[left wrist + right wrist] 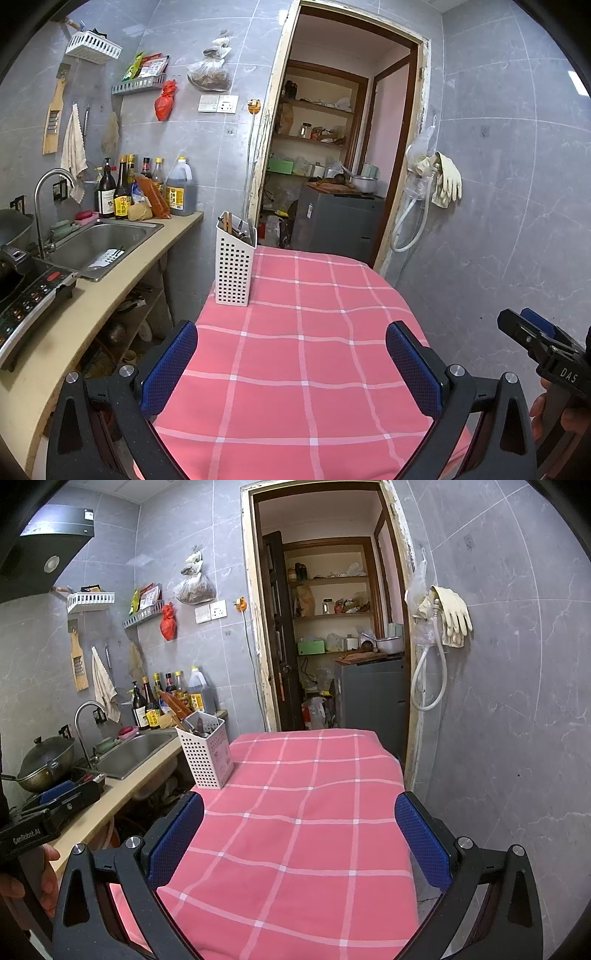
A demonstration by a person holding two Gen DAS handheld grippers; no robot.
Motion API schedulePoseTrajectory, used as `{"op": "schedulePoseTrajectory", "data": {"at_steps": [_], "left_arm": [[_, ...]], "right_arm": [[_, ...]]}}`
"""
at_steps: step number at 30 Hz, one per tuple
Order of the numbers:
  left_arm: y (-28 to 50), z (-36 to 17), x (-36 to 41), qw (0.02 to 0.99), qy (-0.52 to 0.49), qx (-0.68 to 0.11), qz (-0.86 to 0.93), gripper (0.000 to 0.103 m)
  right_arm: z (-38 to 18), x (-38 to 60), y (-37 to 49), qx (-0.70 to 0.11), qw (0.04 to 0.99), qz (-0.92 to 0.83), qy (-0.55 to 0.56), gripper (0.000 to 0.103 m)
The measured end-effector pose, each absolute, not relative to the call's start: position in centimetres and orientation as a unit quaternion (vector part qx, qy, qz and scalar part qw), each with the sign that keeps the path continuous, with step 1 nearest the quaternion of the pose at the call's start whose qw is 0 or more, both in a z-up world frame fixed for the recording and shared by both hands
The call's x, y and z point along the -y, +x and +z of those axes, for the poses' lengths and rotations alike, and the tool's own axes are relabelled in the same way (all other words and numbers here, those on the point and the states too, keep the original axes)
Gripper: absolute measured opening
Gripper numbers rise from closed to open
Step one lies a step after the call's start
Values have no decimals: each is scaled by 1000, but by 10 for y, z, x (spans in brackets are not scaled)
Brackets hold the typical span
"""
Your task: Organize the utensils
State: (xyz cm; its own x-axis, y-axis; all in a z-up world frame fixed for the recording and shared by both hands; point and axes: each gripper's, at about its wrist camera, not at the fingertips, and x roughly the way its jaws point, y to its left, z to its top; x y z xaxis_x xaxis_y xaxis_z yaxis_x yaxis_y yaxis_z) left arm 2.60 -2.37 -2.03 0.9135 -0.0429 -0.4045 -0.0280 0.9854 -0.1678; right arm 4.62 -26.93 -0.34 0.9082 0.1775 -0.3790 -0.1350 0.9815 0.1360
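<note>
The left gripper (pixel 291 365) hangs above the near part of the surface (pixel 314 332), which is covered with a pink checked cloth. Its two blue-padded fingers (pixel 170 365) are spread wide, with only cloth showing between them; they hold nothing and touch nothing. The right gripper (pixel 299 842) is posed the same way over the same cloth, its blue pads (pixel 423 842) wide apart and empty.

Ahead of both grippers and off to their left, at the far left corner of the surface, stands a white perforated utensil holder (pixel 234 271). It sits upright on the cloth. Inside it are the utensils (pixel 240 229): wooden chopsticks stand in the left part, and metal pieces lean beside them, though what kind cannot be made out. The holder is well apart from both grippers.

In the left wrist view the right gripper appears at the right edge, side on, with a hand (pixel 539 410) wrapped around its handle. In the right wrist view the left gripper shows at the left edge, also gripped by a hand (pixel 44 875).

Further left of the grippers runs a beige counter with a steel sink (pixel 99 243) and a row of bottles (pixel 122 192) behind it. Straight ahead, past the surface's far edge, is an open doorway (pixel 332 147).
</note>
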Motion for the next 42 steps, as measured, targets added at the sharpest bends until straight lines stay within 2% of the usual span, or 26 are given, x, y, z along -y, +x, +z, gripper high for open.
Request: {"op": "schedulePoseTrajectory", "data": {"at_steps": [42], "left_arm": [[34,-26,27,971,-94,-219,16,103]], "right_arm": [[-24,275,48,-215,971,86,49,102]]}}
